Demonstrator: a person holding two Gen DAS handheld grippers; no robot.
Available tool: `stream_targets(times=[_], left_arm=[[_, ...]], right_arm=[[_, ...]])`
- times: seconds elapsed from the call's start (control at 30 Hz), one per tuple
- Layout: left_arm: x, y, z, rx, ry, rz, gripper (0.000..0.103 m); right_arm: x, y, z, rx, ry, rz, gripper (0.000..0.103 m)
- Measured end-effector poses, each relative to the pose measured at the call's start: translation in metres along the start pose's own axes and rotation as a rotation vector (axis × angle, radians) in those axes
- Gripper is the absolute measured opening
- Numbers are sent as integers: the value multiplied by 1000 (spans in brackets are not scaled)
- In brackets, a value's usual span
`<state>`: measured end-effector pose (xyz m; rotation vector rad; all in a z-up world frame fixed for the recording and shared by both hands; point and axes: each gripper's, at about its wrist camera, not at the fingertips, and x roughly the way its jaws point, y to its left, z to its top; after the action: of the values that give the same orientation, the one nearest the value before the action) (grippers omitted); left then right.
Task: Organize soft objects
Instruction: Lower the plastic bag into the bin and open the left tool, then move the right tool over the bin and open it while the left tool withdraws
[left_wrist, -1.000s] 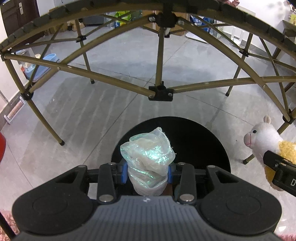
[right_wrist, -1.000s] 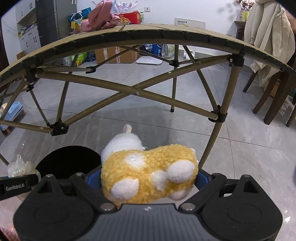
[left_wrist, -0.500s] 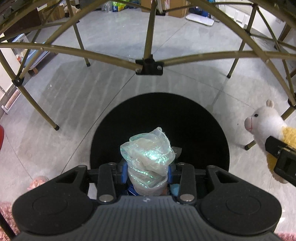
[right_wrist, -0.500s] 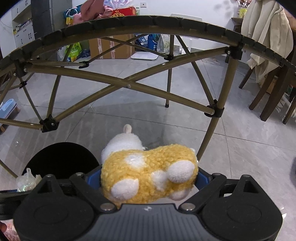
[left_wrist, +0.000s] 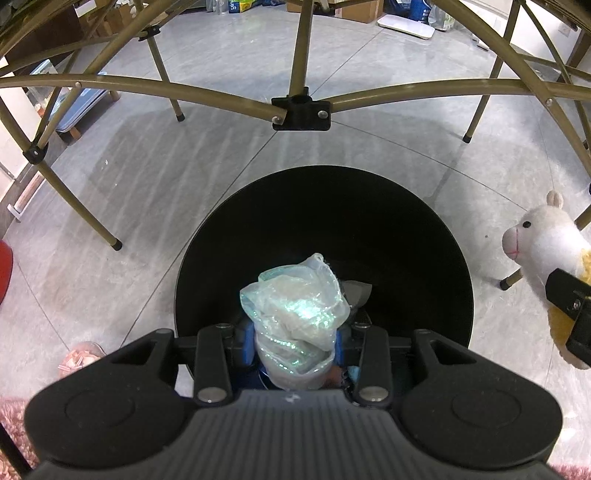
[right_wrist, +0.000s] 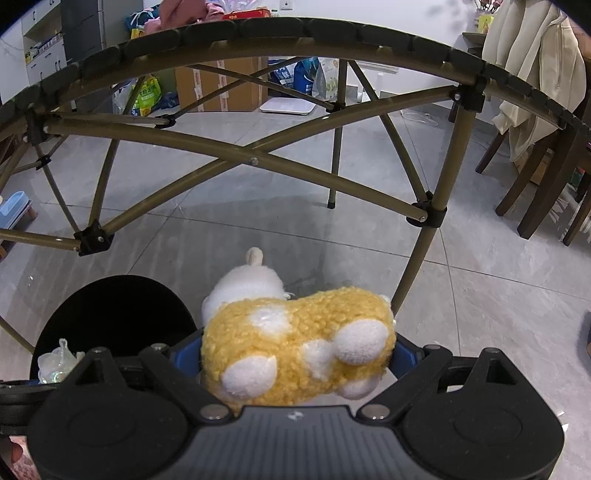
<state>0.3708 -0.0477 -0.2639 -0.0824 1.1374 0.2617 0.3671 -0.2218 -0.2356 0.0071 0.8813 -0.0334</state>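
Note:
My left gripper (left_wrist: 295, 345) is shut on a crumpled, shimmering translucent wad (left_wrist: 295, 314), held right over the mouth of a round black bin (left_wrist: 406, 240) on the floor. Deep inside the bin, behind the wad, some blue and grey items show dimly. My right gripper (right_wrist: 295, 358) is shut on a yellow and white plush alpaca (right_wrist: 295, 347), its jaws wide around the woolly body, legs toward the camera. The left wrist view shows that plush alpaca (left_wrist: 543, 247) at the right edge, beside the bin. In the right wrist view the black bin (right_wrist: 110, 306) and the wad (right_wrist: 55, 363) sit lower left.
A folding table frame (left_wrist: 301, 110) of olive tubes arches over the grey tiled floor; its legs (left_wrist: 116, 243) stand around the bin. A pink fluffy item (left_wrist: 77, 363) lies on the floor at lower left. Wooden chairs (right_wrist: 535, 184) with a cream coat stand at the right.
My left gripper has sunk toward the bin with the wad, so the bin's mouth looks larger and the table frame has slid up. The right gripper and plush have stayed in place.

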Motion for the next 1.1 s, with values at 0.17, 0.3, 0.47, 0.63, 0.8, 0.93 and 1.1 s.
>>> stream_targets(times=[0.17,0.3,0.47,0.63,0.8,0.93,1.1], left_arm=[[-1,0,1,1,1,-4,57],[-7,3,3,-24,-43,6,103],[-13,4,5,-22,-63,8,103],[-14,10,9,-26,-63,12,103],[-24,18,11,-22,-93,20,103],[-30,33,15,-34,-113,30,103],[-33,55,17,-61,-116,46,103]], right_arm=[[0,0,0,2,0,-2,95],[0,0,0,3,-1,-2,95],[1,-2,-1,8,2,-4,95],[-1,1,-2,0,6,2,95],[-3,5,-3,-7,14,17,95],[-5,12,-3,-20,19,38,95],[-9,25,-4,-40,18,66,95]])
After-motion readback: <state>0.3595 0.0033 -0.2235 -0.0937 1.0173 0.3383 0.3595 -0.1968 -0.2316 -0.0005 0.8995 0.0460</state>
